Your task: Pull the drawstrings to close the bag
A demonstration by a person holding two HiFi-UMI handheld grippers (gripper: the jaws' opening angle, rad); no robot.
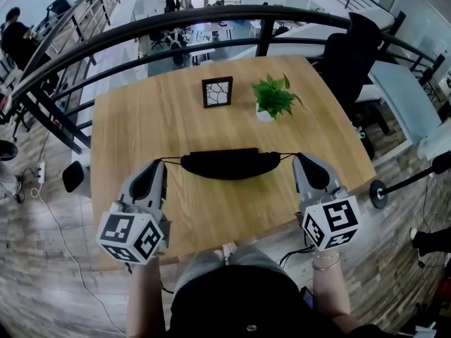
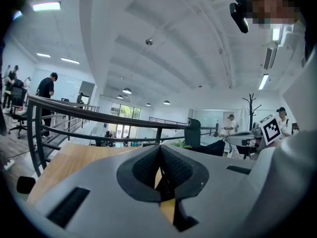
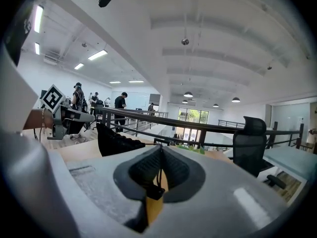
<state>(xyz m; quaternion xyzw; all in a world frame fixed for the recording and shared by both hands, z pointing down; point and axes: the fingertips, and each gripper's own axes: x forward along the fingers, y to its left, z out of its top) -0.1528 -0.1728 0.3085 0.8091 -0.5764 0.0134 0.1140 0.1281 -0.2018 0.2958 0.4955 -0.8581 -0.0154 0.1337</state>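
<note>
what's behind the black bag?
Past the black bag, farther across the table, stand a framed picture and a small potted plant, both clear of it. The wood directly beneath the bag is covered, so that patch can't be checked.

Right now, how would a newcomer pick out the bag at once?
Start at the wooden table, its near half. The bag is the long black pouch stretched crosswise there, a thin drawstring at each end pinched in the left gripper and the right gripper. Unlike the picture frame and potted plant behind, it is soft and gathered.
</note>
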